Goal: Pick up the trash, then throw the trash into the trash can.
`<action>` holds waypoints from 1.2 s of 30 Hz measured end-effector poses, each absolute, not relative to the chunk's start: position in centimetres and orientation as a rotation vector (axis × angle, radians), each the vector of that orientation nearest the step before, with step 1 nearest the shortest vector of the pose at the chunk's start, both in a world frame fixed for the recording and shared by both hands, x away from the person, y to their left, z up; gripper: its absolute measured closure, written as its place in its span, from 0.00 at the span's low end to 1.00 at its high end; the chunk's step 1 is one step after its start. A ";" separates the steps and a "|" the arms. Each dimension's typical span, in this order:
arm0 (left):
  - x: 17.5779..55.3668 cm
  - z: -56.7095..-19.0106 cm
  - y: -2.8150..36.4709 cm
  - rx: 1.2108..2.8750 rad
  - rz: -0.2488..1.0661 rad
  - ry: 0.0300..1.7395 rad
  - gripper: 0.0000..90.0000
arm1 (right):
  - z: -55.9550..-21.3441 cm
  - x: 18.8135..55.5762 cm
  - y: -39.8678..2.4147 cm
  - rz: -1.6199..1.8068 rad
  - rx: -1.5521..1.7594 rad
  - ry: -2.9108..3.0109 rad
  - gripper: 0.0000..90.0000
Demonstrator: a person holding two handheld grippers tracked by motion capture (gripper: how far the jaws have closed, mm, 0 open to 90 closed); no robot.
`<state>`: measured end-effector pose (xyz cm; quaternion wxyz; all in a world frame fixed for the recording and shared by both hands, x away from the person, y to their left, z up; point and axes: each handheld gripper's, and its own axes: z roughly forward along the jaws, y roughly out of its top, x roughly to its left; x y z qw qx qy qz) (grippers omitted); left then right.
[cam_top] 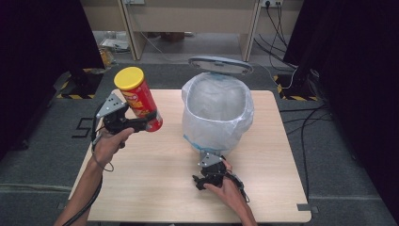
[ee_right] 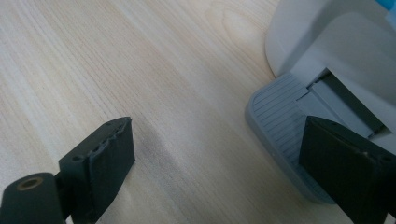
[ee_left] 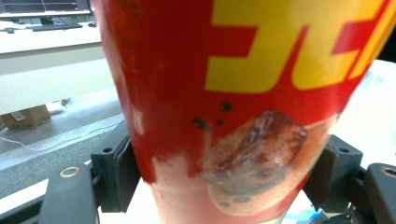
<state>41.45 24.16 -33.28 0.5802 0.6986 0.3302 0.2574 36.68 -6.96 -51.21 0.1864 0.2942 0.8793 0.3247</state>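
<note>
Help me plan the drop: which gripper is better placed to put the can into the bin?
Left. The left gripper already clamps the red can; the right gripper rests open on the bin pedal.

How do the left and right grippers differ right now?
The left gripper is shut on the red chip can, lifted above the table; the right gripper is open and holds nothing. The left is out by the table's left edge, the right low by the bin's grey pedal. Both are hand-held, with black jaws.
</note>
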 end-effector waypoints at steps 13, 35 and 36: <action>42.1 -31.3 22.7 1.632 0.629 0.739 0.27 | -51.2 36.7 -7.0 0.910 0.828 2.476 0.12; 42.9 -27.1 20.1 1.614 0.630 0.672 0.27 | -51.2 36.7 -7.1 0.917 0.820 2.479 0.12; 42.8 -26.8 20.0 1.613 0.632 0.666 0.27 | -51.2 36.7 -7.1 0.915 0.813 2.477 0.12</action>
